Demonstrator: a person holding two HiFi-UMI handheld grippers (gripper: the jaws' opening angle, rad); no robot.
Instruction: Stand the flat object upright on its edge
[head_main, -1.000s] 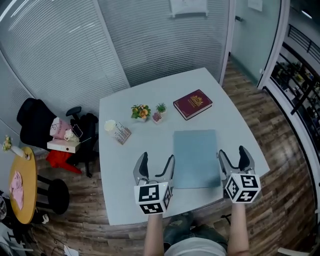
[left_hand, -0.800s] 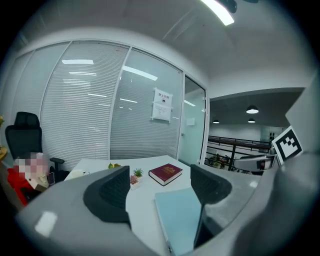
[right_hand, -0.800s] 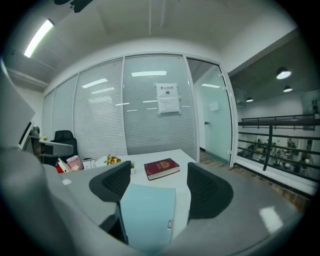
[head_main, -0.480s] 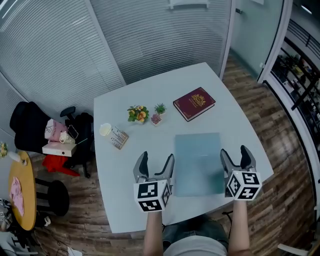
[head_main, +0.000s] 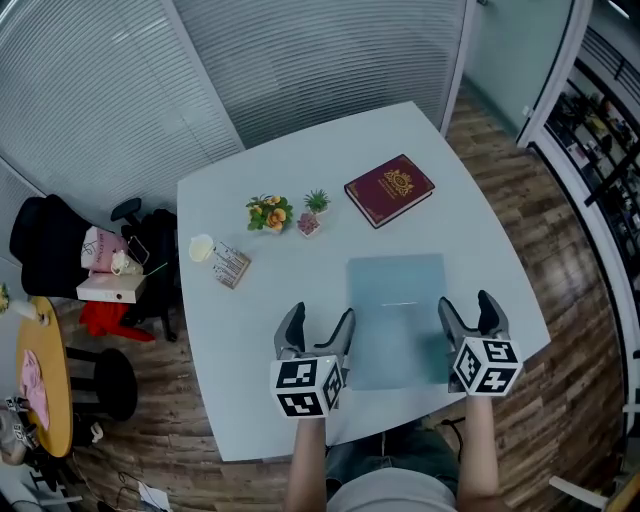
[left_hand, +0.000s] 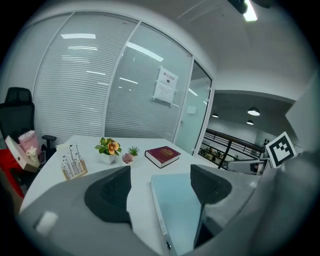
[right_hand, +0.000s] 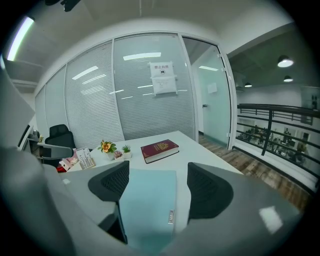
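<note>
Our left gripper (head_main: 314, 335) and right gripper (head_main: 468, 318), jaws apart and empty, flank the blue folder (head_main: 395, 310) lying flat near the red book (head_main: 389, 189); it seems thin, light and slippery, so we judge its side edges the best hold

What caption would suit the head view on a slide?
Open left gripper and open right gripper flank a blue folder lying flat on the table, red book beyond.

The left tool (left_hand: 160, 189) hangs over the white surface (left_hand: 142, 175), its jaws apart and gripping nothing. A pale blue folder (left_hand: 177, 210) lies flat on the surface, seen between the jaws and nearer the right one. Beyond it sit a red book (left_hand: 162, 155), potted flowers (left_hand: 108, 147) and a card stand (left_hand: 73, 164).
</note>
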